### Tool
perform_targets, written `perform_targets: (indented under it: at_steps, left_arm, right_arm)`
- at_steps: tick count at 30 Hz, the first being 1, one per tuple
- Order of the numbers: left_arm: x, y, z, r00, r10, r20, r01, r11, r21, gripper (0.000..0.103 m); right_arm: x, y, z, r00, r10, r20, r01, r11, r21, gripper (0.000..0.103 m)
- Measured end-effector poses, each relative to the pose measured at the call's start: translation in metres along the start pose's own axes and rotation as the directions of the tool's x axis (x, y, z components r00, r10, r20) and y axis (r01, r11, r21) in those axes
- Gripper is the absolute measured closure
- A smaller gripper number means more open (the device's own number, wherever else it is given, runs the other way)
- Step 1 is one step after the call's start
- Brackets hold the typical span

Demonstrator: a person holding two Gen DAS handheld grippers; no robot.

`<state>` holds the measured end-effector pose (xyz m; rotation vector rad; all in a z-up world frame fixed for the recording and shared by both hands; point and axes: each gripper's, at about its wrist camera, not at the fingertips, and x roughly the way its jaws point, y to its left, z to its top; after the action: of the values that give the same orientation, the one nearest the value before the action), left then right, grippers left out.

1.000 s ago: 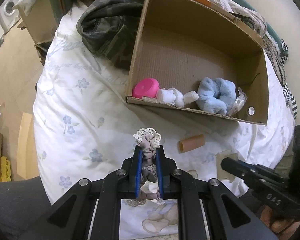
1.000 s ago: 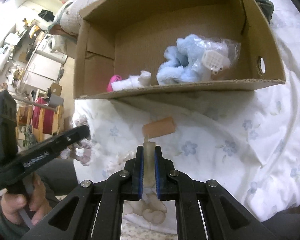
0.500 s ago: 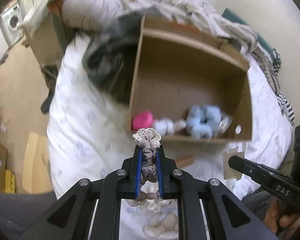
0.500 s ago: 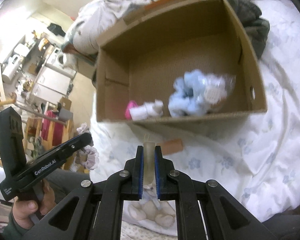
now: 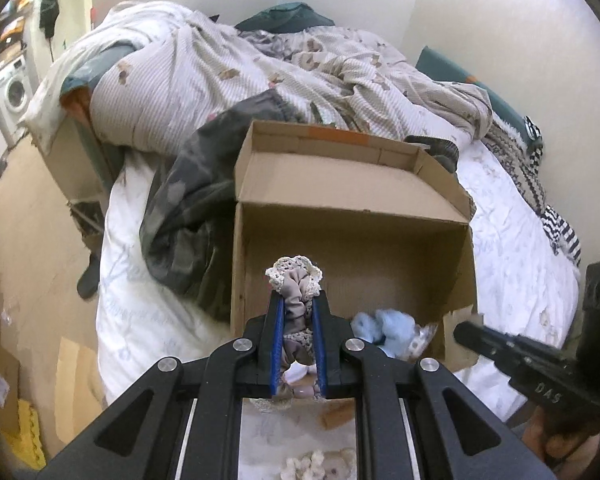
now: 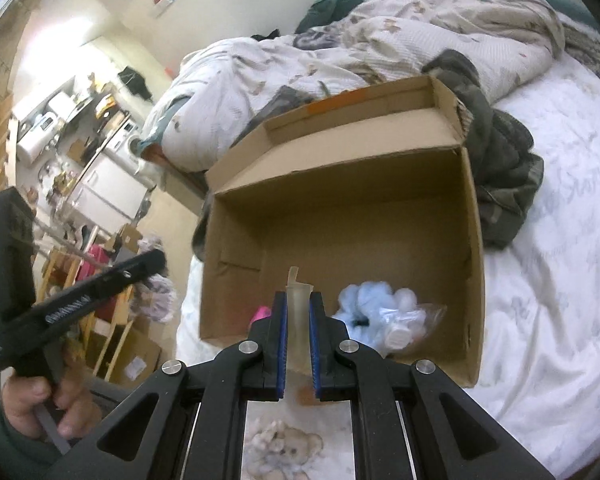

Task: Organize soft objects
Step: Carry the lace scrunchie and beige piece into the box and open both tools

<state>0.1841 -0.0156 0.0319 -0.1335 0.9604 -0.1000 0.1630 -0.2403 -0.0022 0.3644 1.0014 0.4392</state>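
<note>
Both hands tilt downward above the cardboard box (image 5: 356, 216) on the bed (image 6: 548, 280), left hand-held gripper (image 5: 296, 308) pinching a lace-edged scrunchie (image 5: 294, 280), right hand-held gripper (image 6: 298, 312) clamped on a pale translucent piece (image 6: 298, 300).

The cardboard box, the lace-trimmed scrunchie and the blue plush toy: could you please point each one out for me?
cardboard box (image 5: 352, 240), left wrist view, on its inner back wall.
lace-trimmed scrunchie (image 5: 296, 284), left wrist view, on the bunched fabric above the fingers.
blue plush toy (image 6: 366, 300), right wrist view, on its fluffy top.
</note>
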Motion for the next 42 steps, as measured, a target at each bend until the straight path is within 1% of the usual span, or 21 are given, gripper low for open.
perform_targets:
  at_steps: [3, 4, 7, 9, 12, 14, 15, 18, 22, 26, 33, 39, 40, 42]
  left_arm:
    - [0.013, -0.005, 0.0, 1.0, 0.003, -0.008, -0.003, 1.0, 0.021, 0.091]
    - [0.019, -0.005, 0.0, 1.0, 0.001, -0.018, 0.0, 1.0, 0.02, 0.091]
    - [0.034, -0.005, -0.007, 0.999, -0.017, -0.036, 0.018, 1.0, 0.008, 0.091]
    - [0.042, -0.005, -0.014, 0.999, -0.023, -0.032, 0.023, 1.0, 0.012, 0.091]
    - [0.049, -0.002, -0.019, 1.0, -0.008, -0.028, 0.008, 1.0, -0.001, 0.091]
    - [0.053, 0.001, -0.02, 0.999, -0.023, -0.028, 0.023, 1.0, -0.007, 0.091]
    - [0.055, 0.002, -0.02, 0.999, -0.019, -0.03, 0.018, 1.0, -0.007, 0.091]
    - [0.061, 0.005, -0.021, 0.999, -0.003, -0.049, 0.002, 1.0, -0.015, 0.091]
    - [0.067, 0.008, -0.019, 0.998, -0.006, -0.056, 0.004, 0.999, -0.039, 0.091]
    - [0.071, 0.006, -0.02, 0.998, -0.004, -0.065, 0.001, 0.999, -0.043, 0.091]
    - [0.077, -0.001, -0.023, 0.997, 0.001, -0.083, -0.001, 1.0, -0.002, 0.091]
    - [0.077, -0.001, -0.025, 0.996, 0.003, -0.087, -0.003, 1.0, -0.002, 0.09]
    - [0.077, -0.001, -0.024, 0.996, 0.007, -0.092, -0.007, 1.0, -0.001, 0.088]
    - [0.078, 0.0, -0.025, 0.995, 0.007, -0.099, -0.007, 1.0, -0.006, 0.086]
  right_arm:
    - [0.011, -0.012, -0.005, 1.0, 0.007, -0.004, -0.007, 0.999, 0.051, 0.092]
    - [0.015, -0.013, -0.007, 1.0, -0.002, -0.007, 0.003, 0.998, 0.056, 0.092]
    - [0.023, -0.016, -0.007, 0.999, -0.03, -0.018, 0.031, 0.999, 0.041, 0.092]
    - [0.029, -0.02, -0.008, 0.999, -0.044, -0.031, 0.045, 0.998, 0.043, 0.092]
    - [0.038, -0.025, -0.008, 0.997, -0.065, -0.049, 0.067, 0.996, 0.052, 0.092]
    - [0.044, -0.027, -0.007, 0.995, -0.073, -0.061, 0.076, 0.996, 0.047, 0.092]
    - [0.047, -0.026, -0.007, 0.995, -0.075, -0.065, 0.078, 0.996, 0.043, 0.092]
    - [0.053, -0.025, -0.01, 0.994, -0.077, -0.08, 0.08, 0.996, 0.034, 0.091]
    - [0.06, -0.023, -0.012, 0.991, -0.088, -0.102, 0.091, 0.996, 0.02, 0.091]
    - [0.064, -0.025, -0.015, 0.988, -0.098, -0.12, 0.101, 0.995, 0.018, 0.091]
    - [0.067, -0.027, -0.016, 0.985, -0.101, -0.139, 0.105, 0.994, 0.023, 0.091]
    - [0.069, -0.024, -0.014, 0.985, -0.104, -0.139, 0.107, 0.994, 0.016, 0.091]
    - [0.069, -0.024, -0.015, 0.984, -0.105, -0.14, 0.109, 0.994, 0.015, 0.091]
    - [0.07, -0.026, -0.015, 0.984, -0.104, -0.143, 0.108, 0.994, 0.02, 0.088]
